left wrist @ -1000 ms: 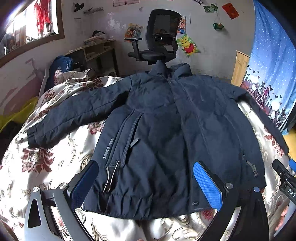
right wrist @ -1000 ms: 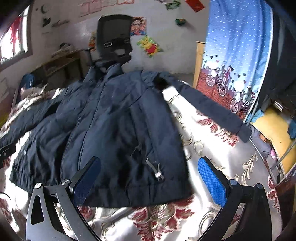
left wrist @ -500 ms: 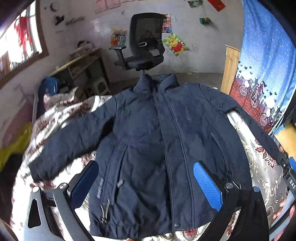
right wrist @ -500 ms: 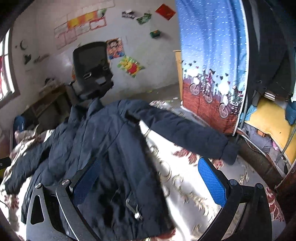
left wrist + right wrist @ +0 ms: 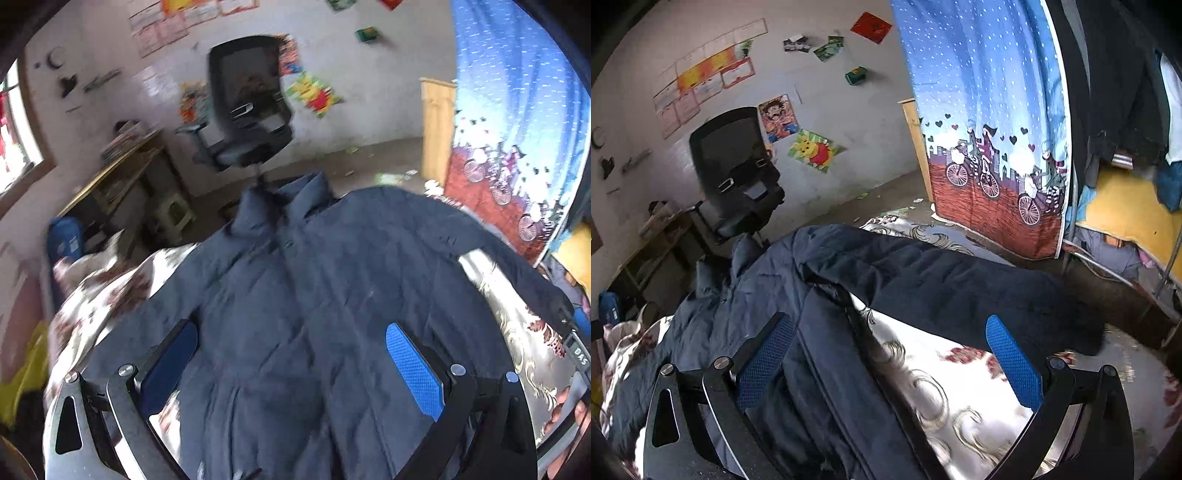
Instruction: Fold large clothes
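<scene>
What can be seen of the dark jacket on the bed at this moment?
The jacket is navy, padded-looking, with a stand-up collar toward the office chair and a closed front placket down its middle. It lies front-up, spread on the floral bedspread, still unfolded. One sleeve stretches out across the bedspread toward the curtain side; its cuff reaches the bed's edge. Both grippers hover above it with jaws wide apart, gripping nothing.

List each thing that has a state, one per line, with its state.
Jacket: spread flat on the bedspread, front up, closed.
Right sleeve: stretched out sideways, unfolded.
Left gripper: jaws open, holding nothing.
Right gripper: jaws open, holding nothing.
Curtain: hanging down.
</scene>
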{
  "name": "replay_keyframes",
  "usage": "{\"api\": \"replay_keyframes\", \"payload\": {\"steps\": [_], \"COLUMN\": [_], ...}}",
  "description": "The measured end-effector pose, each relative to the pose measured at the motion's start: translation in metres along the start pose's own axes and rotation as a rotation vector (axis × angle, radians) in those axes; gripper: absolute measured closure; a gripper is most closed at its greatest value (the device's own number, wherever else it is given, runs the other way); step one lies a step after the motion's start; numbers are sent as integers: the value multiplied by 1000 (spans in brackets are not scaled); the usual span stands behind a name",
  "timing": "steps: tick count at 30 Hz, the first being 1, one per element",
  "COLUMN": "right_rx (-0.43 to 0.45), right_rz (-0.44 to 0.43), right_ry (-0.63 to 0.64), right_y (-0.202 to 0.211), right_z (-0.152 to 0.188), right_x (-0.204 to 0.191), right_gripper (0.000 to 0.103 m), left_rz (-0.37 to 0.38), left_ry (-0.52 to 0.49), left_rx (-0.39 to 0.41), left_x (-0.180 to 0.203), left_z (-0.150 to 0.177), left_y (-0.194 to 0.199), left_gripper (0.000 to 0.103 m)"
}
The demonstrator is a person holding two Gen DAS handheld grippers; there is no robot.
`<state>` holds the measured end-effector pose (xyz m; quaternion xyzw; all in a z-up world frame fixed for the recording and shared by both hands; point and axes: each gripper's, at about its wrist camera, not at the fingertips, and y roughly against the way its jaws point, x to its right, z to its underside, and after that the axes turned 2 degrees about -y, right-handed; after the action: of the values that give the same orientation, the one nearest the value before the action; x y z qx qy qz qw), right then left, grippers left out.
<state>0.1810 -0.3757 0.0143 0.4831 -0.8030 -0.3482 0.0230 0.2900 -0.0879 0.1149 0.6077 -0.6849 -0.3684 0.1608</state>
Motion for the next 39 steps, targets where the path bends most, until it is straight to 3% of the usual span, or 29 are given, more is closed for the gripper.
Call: {"api": "replay_keyframes", "payload": {"steps": [3, 9, 16, 20, 24, 28, 33, 36, 38, 39], "right_rx": [-38, -102, -77, -67, -78, -137, -149, -147, -151, -148], "right_rz": [3, -24, -81, -108, -146, -127, -119, -93, -67, -49], "right_ry": [-66, -114, -295, -477, -747, -808, -871, -916, -935, -910], "right_y": [-29, -57, -61, -66, -71, -75, -101, -115, -124, -126], "right_z": [10, 18, 18, 17, 33, 54, 66, 65, 59, 55], "right_x": [0, 3, 34, 59, 84, 85, 94, 101, 103, 101], "right_gripper": [1, 1, 1, 1, 6, 6, 11, 37, 68, 76], "left_rz": [37, 110, 187, 223, 233, 305, 265, 253, 244, 230], "left_ry": [-23, -16, -3, -6, 3, 73, 11, -5, 8, 17], "left_rx": [46, -5, -19, -5, 11, -22, -113, -107, -105, -96], "left_x": [3, 14, 63, 92, 116, 128, 157, 161, 154, 149], "left_z": [-3, -12, -31, -48, -63, -67, -59, -57, -58, -58], "left_y": [-32, -116, -191, -215, -240, -260, -286, -282, -274, -270], "left_gripper": [0, 0, 0, 0, 0, 0, 0, 0, 0, 0]}}
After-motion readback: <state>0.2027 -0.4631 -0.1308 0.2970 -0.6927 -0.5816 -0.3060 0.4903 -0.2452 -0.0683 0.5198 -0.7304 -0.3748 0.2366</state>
